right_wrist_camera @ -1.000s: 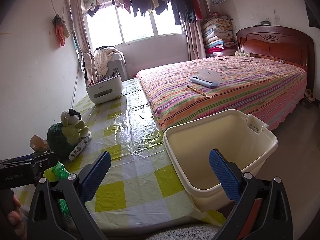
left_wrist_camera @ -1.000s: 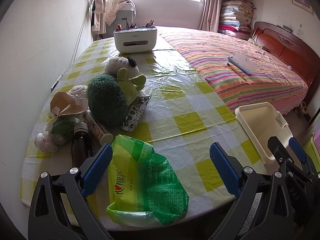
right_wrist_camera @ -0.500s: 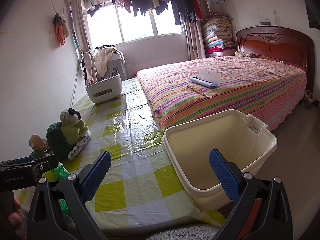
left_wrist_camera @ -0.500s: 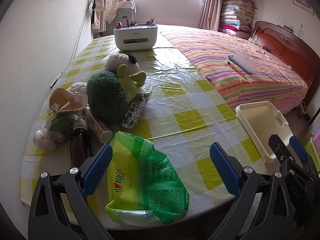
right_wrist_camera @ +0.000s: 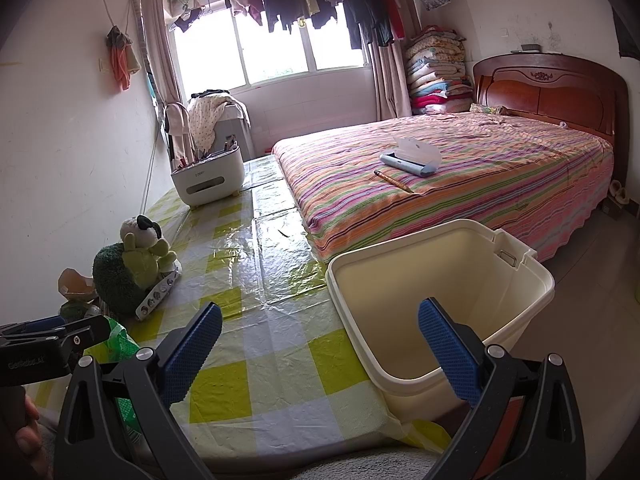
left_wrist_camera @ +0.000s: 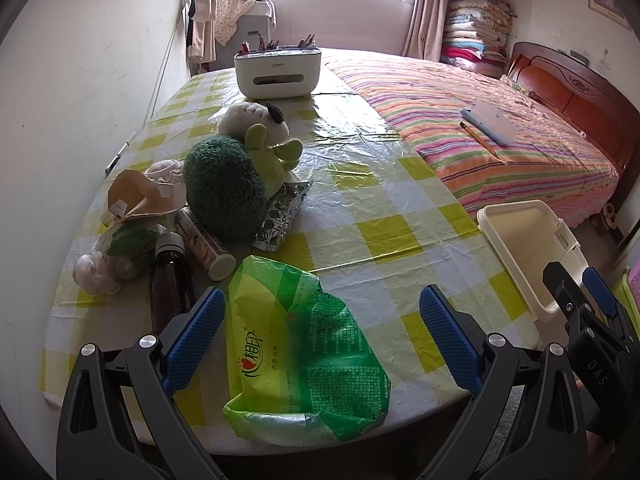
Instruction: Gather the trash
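Note:
A crumpled green plastic wrapper (left_wrist_camera: 304,352) lies at the near edge of the checked table, right under my open left gripper (left_wrist_camera: 322,336), whose blue pads hang either side of it without touching. Left of it lie a dark bottle (left_wrist_camera: 170,280), a white tube (left_wrist_camera: 206,246), a brown paper scrap (left_wrist_camera: 136,198), a bagged green lump (left_wrist_camera: 120,252) and a silver snack packet (left_wrist_camera: 282,216). The cream bin (right_wrist_camera: 440,288) stands off the table's right edge, below my open, empty right gripper (right_wrist_camera: 318,354). The wrapper's edge (right_wrist_camera: 118,342) shows in the right wrist view.
A green plush toy (left_wrist_camera: 236,184) and a white plush (left_wrist_camera: 256,120) sit mid-table. A white organiser box (left_wrist_camera: 278,72) stands at the far end. A striped bed (right_wrist_camera: 460,180) with a pencil case adjoins the table. The wall runs along the left.
My left gripper has crept slightly forward and lower over the green wrapper. The right gripper's view is almost unchanged.

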Tool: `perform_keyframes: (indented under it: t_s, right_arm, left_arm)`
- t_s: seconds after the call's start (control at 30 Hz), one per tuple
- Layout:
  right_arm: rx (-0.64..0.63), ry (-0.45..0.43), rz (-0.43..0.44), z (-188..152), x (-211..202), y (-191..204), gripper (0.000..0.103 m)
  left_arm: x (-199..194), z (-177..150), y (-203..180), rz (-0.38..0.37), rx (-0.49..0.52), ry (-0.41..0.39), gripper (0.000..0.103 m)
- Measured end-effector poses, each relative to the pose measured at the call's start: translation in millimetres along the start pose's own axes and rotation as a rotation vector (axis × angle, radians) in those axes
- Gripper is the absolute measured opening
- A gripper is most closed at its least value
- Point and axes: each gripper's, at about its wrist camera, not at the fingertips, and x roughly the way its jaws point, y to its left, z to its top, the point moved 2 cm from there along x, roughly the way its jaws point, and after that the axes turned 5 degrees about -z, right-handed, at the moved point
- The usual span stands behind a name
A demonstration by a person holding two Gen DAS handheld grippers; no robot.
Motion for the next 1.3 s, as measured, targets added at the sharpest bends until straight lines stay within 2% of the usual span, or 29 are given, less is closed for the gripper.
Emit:
perform_keyframes:
  t_s: [0.3, 0.5, 0.6, 0.73, 0.93, 1.13, 1.3]
  right_arm:
    - [-0.010, 0.002, 0.002, -1.3, 1.3, 0.8, 0.096]
    - [-0.050, 0.010, 0.017, -2.3, 2.3, 7.8, 0.096]
    - [-0.079, 0.025, 0.065, -3.6, 3.7, 18.9, 0.096]
    - [-0.110, 0.055, 0.169, -10.6, 6.1, 38.5, 0.096]
    - [-0.108, 0.159, 0.357, -22.7, 13.0, 79.5, 0.096]
    - [-0.198, 0.246, 0.396, -23.4, 16.5, 131.5, 0.096]
    - [-0.180, 0.344, 0.409, -23.7, 26.5, 158.1, 0.096]
  left_arm:
    - [-2.5, -8.8, 17.3, 0.023, -0.028, 0.017, 0.096]
    - [-5.1, -13.0, 40.8, 0.028, -0.086, 0.029, 0.096]
    - [-6.7, -13.0, 55.4, 0.022, -0.124, 0.034, 0.096]
    - [-12.2, -12.1, 77.8, 0.056, -0.169, 0.021, 0.096]
    - [-20.6, -13.8, 116.7, 0.110, -0.255, 0.008, 0.096]
    - [-24.2, -18.7, 148.0, 0.154, -0.339, 0.019, 0.096]
    - [-26.9, -21.5, 164.6, 0.173, -0.392, 0.021, 0.096]
